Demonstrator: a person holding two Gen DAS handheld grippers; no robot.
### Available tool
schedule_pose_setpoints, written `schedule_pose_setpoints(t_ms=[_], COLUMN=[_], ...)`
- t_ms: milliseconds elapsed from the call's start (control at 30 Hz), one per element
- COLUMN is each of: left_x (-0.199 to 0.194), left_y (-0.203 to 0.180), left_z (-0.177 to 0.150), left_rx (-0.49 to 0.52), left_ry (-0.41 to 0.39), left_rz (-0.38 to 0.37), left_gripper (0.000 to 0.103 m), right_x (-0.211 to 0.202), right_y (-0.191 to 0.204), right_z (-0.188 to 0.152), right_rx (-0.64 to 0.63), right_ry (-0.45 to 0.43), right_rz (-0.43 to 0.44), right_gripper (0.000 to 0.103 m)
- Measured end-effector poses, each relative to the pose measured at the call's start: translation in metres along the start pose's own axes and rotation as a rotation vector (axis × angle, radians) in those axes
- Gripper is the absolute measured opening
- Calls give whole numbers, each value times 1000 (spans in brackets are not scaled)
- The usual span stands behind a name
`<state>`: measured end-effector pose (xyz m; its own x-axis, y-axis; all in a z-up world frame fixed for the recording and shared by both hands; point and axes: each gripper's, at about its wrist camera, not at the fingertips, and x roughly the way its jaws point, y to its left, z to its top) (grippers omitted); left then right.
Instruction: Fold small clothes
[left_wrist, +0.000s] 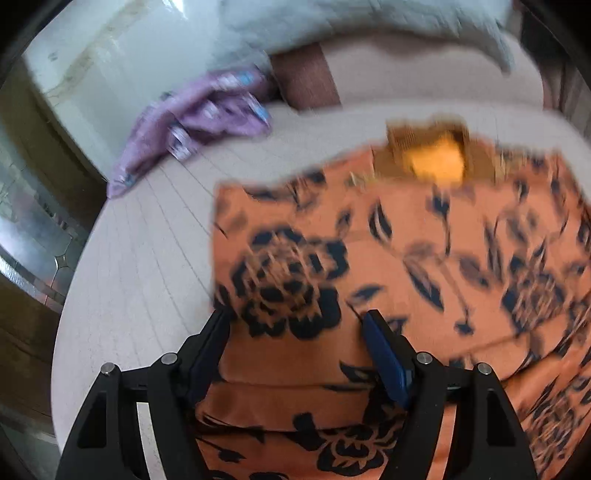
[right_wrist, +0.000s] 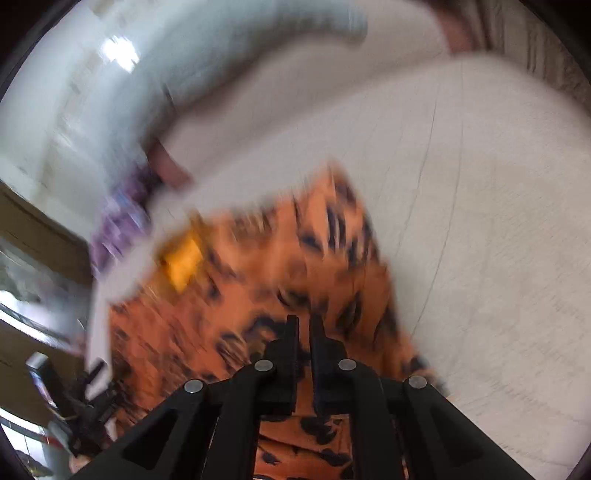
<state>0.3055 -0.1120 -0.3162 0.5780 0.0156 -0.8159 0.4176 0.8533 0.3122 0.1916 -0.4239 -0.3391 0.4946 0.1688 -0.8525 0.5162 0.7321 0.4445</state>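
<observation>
An orange garment with a black flower print (left_wrist: 388, 258) lies spread on a pale quilted surface (left_wrist: 147, 240), its neck opening with a yellow label (left_wrist: 436, 162) at the far edge. My left gripper (left_wrist: 295, 317) is open just above the garment's near left part, one finger at its left edge. In the right wrist view the same garment (right_wrist: 258, 280) shows blurred. My right gripper (right_wrist: 303, 321) has its jaws almost together over the cloth; whether cloth is pinched between them is unclear.
A purple patterned garment (left_wrist: 199, 122) lies crumpled at the far left of the surface, also blurred in the right wrist view (right_wrist: 118, 229). A pale grey-white cloth (left_wrist: 369, 18) is heaped at the back. The surface's left edge drops to the floor (left_wrist: 33, 236).
</observation>
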Motion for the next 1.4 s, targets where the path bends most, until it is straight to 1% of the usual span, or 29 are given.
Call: schedule_pose_setpoints(t_ms=[33, 67, 100, 167, 267, 400, 500, 567, 600, 633, 667, 700, 733, 767, 867, 933, 1000, 1067, 1133, 1267, 1400], left_x=[1, -3, -6, -18, -36, -69, -99, -120, -126, -135, -143, -153, -162, -167, -191, -202, -209, -213, -216, -225, -236], left_y=[-2, -4, -3, 2, 5, 4, 4, 7, 9, 11, 12, 14, 17, 18, 26, 29, 30, 31, 31, 31, 34], left_z=[-1, 1, 2, 4, 5, 2, -5, -12, -12, -15, -18, -21, -24, -26, -43, -55, -67, -79, -88, -107, -122], left_rx=[12, 30, 34, 4, -14, -10, -17, -32, -40, -50, -61, -79, -99, -111, -166, -194, -212, -223, -233, -247, -263], left_ry=[-8, -17, -19, -54, -95, -179, -229, -270, -286, -302, -313, -321, -333, -339, -363, -374, -374, -359, -344, -336, -336], left_rz=[10, 24, 24, -13, -25, 2, 5, 0, -3, -8, -13, -20, -28, -31, -30, -21, -20, -20, -29, -25, -17], left_gripper=[76, 76, 76, 75, 75, 76, 78, 82, 82, 82, 83, 83, 83, 83, 83, 85, 86, 86, 86, 86, 86], right_x=[0, -3, -8, -21, -33, -56, -80, -93, -102, -108, -117, -123, -135, -144, -159, -162, -163, -165, -173, -189, -200], right_y=[0, 3, 7, 12, 21, 45, 59, 66, 67, 70, 69, 67, 64, 63, 45, 29, 14, -1, -17, -35, -42], right_z=[0, 1, 2, 0, -11, -26, -37, -45, -51, -52, -59, -64, -73, -80, -104, -121, -141, -157, -171, -188, -202], right_rx=[0, -14, -35, -57, -111, -192, -246, -267, -272, -271, -261, -250, -239, -239, -204, -174, -154, -131, -111, -81, -74], right_ry=[-29, -41, -45, -89, -132, -193, -249, -281, -314, -329, -357, -385, -447, -476, -490, -478, -446, -417, -417, -434, -432], right_rz=[-1, -5, 2, 68, 116, 163, 208, 238, 259, 276, 310, 332, 358, 360, 390, 384, 358, 334, 315, 309, 307], right_gripper=[6, 6, 8, 8, 8, 8, 8, 9, 17, 39, 59, 93, 96, 95, 95, 95, 95, 95, 95, 95, 95])
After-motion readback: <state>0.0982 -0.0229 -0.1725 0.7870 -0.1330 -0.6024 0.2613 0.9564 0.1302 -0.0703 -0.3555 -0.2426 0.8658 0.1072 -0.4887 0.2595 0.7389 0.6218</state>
